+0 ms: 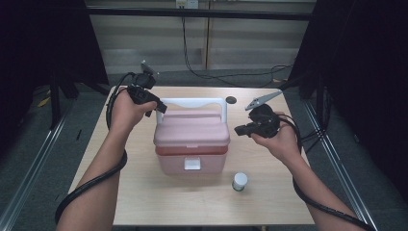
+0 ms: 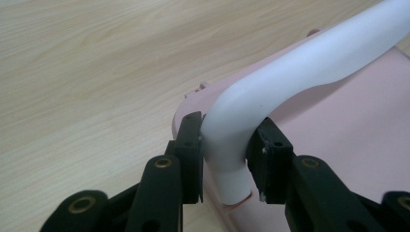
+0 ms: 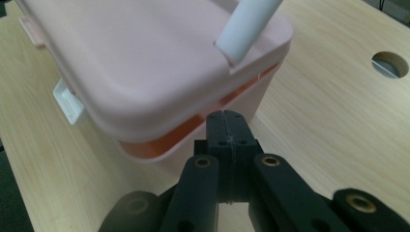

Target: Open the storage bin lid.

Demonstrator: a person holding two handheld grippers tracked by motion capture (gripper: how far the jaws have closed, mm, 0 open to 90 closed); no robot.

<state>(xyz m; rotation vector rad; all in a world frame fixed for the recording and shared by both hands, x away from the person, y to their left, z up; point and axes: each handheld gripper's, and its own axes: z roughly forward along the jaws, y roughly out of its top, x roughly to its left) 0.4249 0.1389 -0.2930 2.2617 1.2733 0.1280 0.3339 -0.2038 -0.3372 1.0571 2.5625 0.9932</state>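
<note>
Left gripper [image 2: 225, 162] is clamping the white handle [image 2: 290, 72] of the pink box [image 1: 191, 142] mid-table; right gripper [image 3: 227, 126], jaws shut and empty, is nearing the lid gap, risking tipping the box.

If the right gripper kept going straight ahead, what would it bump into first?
Probably the pink box. The shut right gripper points at the gap under its lid, close to the corner, though how near is hard to judge.
</note>
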